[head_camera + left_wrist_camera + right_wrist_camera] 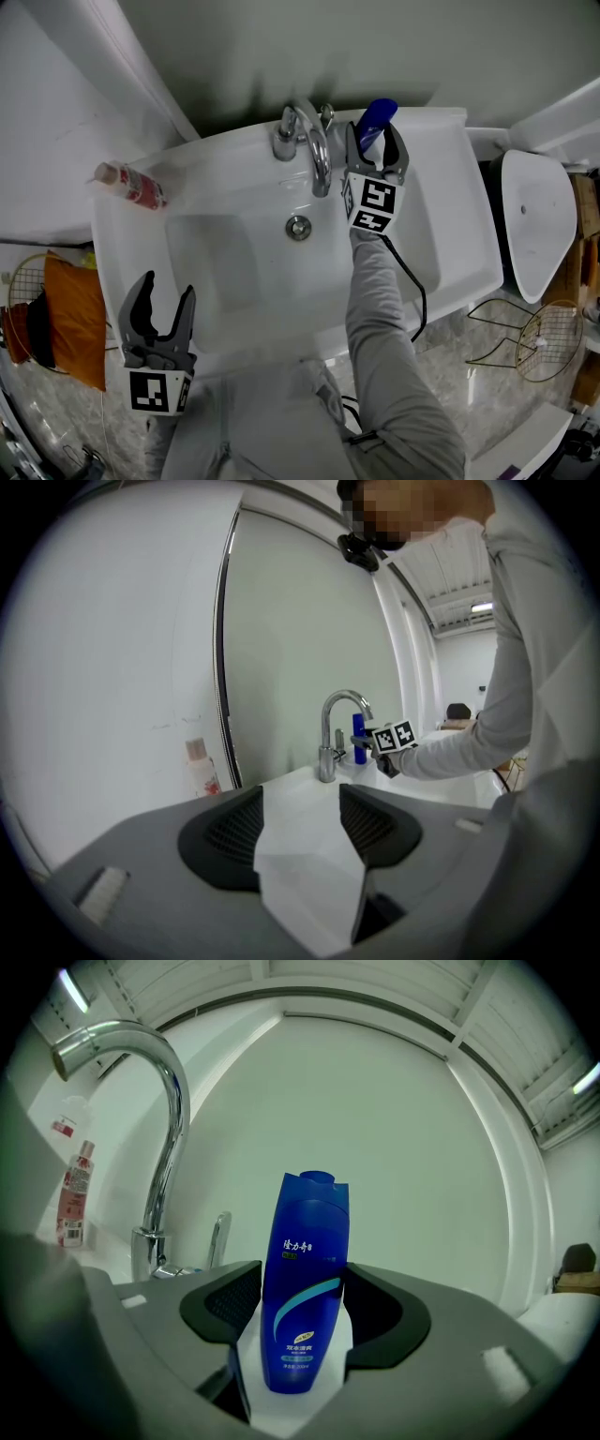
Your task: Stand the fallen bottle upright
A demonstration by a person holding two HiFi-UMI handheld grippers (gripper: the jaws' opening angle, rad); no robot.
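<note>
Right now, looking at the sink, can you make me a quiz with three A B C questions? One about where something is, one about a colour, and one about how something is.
1. Where is the pink bottle?
A. At the back left corner of the sink
B. Down in the basin by the drain
C. On the floor

2. What colour is the thing standing between the right tongs?
A. Green
B. Blue
C. Yellow

3. How are the left tongs?
A. Shut on a bottle
B. Clamped on the tap
C. Open, with nothing between them

Answers:
1 A: the head view shows it on the rim at the far left, away from the drain.
2 B: the blue bottle stands upright between the two pads in the right gripper view.
3 C: the left gripper view shows the pads apart, with only white sink between them.
</note>
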